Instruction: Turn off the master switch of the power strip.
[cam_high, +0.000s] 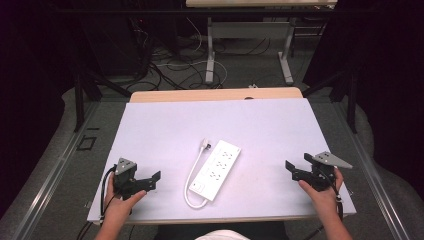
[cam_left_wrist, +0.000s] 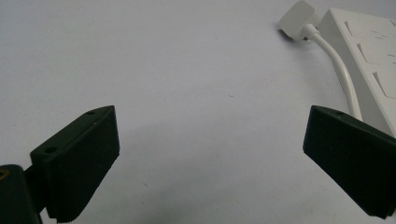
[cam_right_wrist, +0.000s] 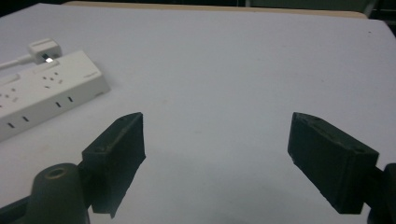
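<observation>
A white power strip (cam_high: 216, 170) lies slantwise in the middle of the white table top (cam_high: 165, 125), its cable (cam_high: 193, 177) looping along its left side to a white plug (cam_high: 206, 145) at the far end. My left gripper (cam_high: 150, 181) rests near the front left, open, nothing between its jaws; its view has the strip (cam_left_wrist: 369, 56) and plug (cam_left_wrist: 299, 18) at the upper right. My right gripper (cam_high: 298, 168) rests near the front right, open and empty; the strip (cam_right_wrist: 42, 98) and plug (cam_right_wrist: 44, 50) lie to its left.
The table's wooden far edge (cam_high: 215, 94) borders a floor with cables and the legs of another desk (cam_high: 210, 50). Dark curtains stand on both sides. The table's front edge (cam_high: 220, 219) runs just before the person's hands.
</observation>
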